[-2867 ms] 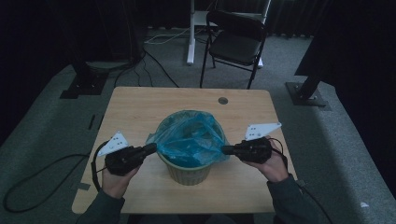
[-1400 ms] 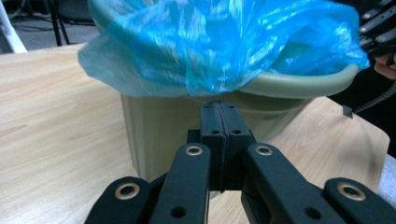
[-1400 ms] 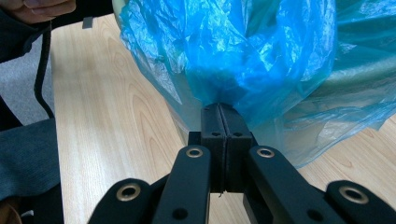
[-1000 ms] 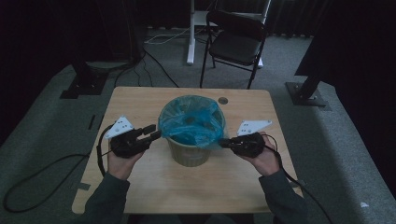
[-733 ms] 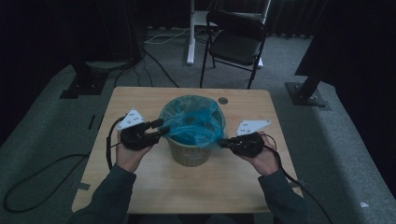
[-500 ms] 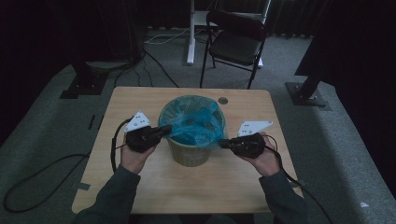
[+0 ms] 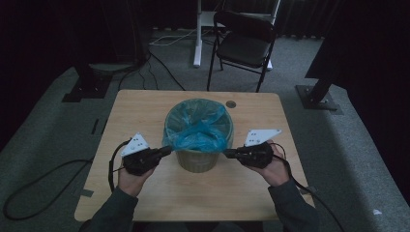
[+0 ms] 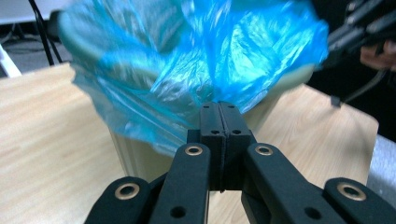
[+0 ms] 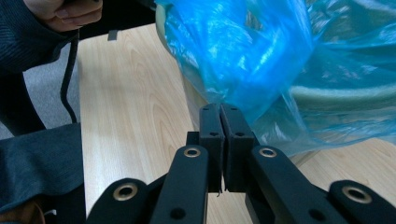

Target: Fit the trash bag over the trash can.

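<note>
A beige waste bin [image 7: 197, 162] lined with a blue plastic bag [image 7: 198, 128] stands mid-table. My left gripper [image 7: 167, 150] is at the bin's left side, with its jaws shut on the bag's hanging edge [image 8: 187, 60] just below the rim, as the left gripper view [image 8: 219, 109] shows. My right gripper [image 7: 227, 154] is at the bin's right side, likewise shut on the bag's overhang [image 9: 243, 51] in the right gripper view [image 9: 219, 112]. The bag is folded outward over the rim [image 9: 336, 95] on both sides.
The wooden table [image 7: 145, 111] has a small round hole [image 7: 230, 104] behind the bin. A black folding chair [image 7: 244, 43] stands beyond the far edge. Cables and stand bases lie on the grey floor around it.
My left gripper moved from beside the rim down and back toward the person, drawing the bag's edge lower on the bin's left side. The right gripper dropped only slightly.
</note>
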